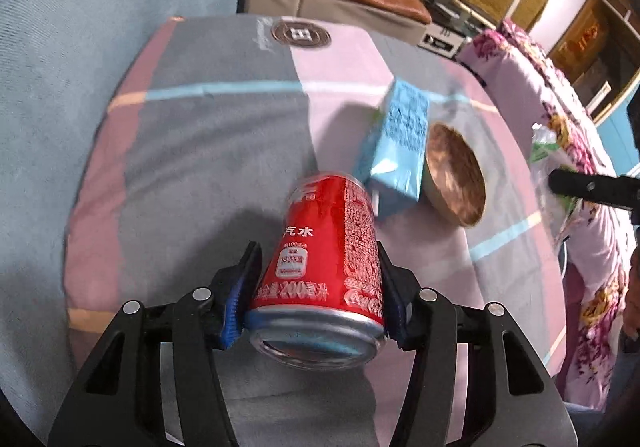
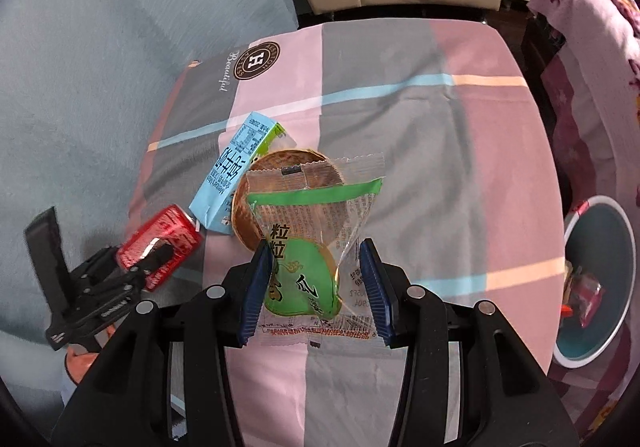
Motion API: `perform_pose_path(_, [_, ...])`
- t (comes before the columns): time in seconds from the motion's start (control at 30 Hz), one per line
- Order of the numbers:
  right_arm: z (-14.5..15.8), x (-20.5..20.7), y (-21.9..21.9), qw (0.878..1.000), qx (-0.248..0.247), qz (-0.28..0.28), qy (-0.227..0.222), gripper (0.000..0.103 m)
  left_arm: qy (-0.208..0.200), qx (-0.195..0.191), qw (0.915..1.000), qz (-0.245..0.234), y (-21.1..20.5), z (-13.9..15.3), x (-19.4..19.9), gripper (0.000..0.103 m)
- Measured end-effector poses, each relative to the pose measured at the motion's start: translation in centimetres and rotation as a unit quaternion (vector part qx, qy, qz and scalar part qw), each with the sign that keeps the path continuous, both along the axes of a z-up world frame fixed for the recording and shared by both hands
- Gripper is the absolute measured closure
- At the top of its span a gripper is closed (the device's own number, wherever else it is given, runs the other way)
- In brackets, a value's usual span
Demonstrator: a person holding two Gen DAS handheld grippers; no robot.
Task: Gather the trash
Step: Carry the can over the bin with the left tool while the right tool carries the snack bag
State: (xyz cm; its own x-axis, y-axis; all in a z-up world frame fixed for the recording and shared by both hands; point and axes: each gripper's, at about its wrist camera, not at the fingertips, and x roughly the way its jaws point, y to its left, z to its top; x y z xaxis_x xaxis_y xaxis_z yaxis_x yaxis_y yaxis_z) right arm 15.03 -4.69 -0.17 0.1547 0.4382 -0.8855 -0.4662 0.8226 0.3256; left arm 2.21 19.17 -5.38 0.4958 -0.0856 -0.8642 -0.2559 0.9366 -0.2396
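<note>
The left gripper (image 1: 320, 287) has its blue-padded jaws clamped on a small red soda can (image 1: 326, 247), which lies tilted with its silver base toward the camera, low over a table draped in a pink, grey and pale-blue checked cloth (image 1: 208, 135). Just beyond the can on the right lies a light-blue paper drink carton (image 1: 400, 143), leaning against a shallow round brown wooden bowl (image 1: 456, 175).

The right gripper (image 2: 316, 283) holds a clear plastic snack wrapper with green printing (image 2: 316, 247) pinched between its pads, the packet hanging in front of the bowl (image 2: 244, 215) in the right wrist view. There the carton (image 2: 228, 183) sits to the bowl's left, touching it, and the can (image 2: 164, 243) shows further left in the left gripper's (image 2: 152, 259) grasp.

At the far right, off the table edge, stands a round white-rimmed teal waste bin (image 2: 600, 327) with a red wrapper (image 2: 586, 297) inside. A flowered purple blanket (image 2: 592, 47) is draped beside it.
</note>
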Motion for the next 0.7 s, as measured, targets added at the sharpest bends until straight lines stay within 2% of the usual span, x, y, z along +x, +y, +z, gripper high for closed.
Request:
perform_pose_path(0.23, [-0.2, -1.0, -2.3, 1.0, 0.016, -0.007, 0.006, 0.06, 0.042, 0.006, 0.9989, -0.02, -2.4, -2.5, 0.7, 0.047])
perform_pose_path(0.37, [-0.5, -1.4, -3.3, 1.0, 0.019, -0.011, 0.009, 0.06, 0.048, 0.011, 0.9987, -0.014, -2.6, -3.0, 0.8, 0.049])
perform_pose_path(0.53, [-0.8, -1.6, -4.3, 1.0, 0.018, -0.02, 0.004, 0.06, 0.043, 0.026, 0.9986, -0.017, -3.5, -2.0, 0.4, 0.051])
perform_pose_path(0.7, [-1.1, -1.5, -5.5, 0.999, 0.022, -0.031, 0.003, 0.06, 0.014, 0.025, 0.9994, -0.017, -4.8, 0.4, -1.1, 0.051])
